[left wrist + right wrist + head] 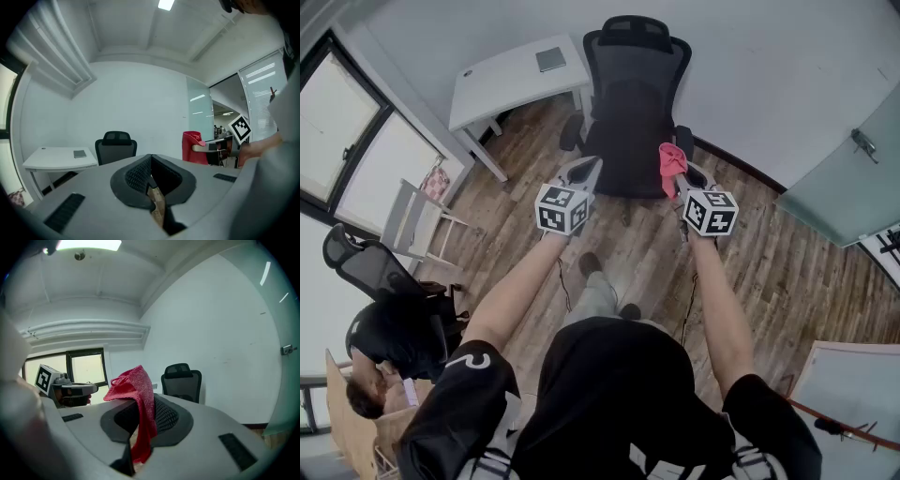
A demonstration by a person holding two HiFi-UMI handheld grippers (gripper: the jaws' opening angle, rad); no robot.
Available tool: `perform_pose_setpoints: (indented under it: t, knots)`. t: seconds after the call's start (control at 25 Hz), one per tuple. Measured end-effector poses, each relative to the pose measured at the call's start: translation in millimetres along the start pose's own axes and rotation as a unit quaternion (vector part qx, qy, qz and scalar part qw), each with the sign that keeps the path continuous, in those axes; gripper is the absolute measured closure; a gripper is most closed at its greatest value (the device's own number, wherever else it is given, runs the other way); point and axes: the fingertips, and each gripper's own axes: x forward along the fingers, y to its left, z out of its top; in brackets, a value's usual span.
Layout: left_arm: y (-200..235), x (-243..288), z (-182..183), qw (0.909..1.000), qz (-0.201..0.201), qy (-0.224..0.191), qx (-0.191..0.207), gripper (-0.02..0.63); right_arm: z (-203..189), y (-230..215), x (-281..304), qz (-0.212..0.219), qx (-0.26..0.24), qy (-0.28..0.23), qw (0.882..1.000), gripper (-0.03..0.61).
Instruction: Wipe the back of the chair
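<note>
The fingers (pixel 168 416) of the right gripper (pixel 686 178) pinch a red knitted cloth (pixel 133 385), the left gripper (pixel 584 172) has its fingers pressed together on nothing, and the black mesh office chair (pixel 630 112) stands ahead, well apart, with its back apparently not yet wiped.

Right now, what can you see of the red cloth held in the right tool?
The red knitted-looking cloth is pinched between the shut jaws of the right tool. It looks soft and coarse-woven, and it is crumpled rather than folded. A bunched part rises above the jaws and flops to the left in the right gripper view, while a narrower tail hangs down below them. Only the tool touches it. The black mesh office chair stands ahead, apart from it.
</note>
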Motion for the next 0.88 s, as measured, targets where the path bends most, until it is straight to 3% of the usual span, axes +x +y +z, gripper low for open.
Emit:
perform_pose_setpoints:
  t: [0.48, 0.88]
  knots:
    - [42, 34, -3, 1.0000, 0.002, 0.006, -0.006, 0.588, -2, -21, 46, -0.005, 0.017, 0.003, 1.000, 0.509]
    - [124, 87, 2, 0.9995, 0.007, 0.005, -0.029, 0.588, 10, -45, 141, -0.011, 0.013, 0.021, 1.000, 0.508]
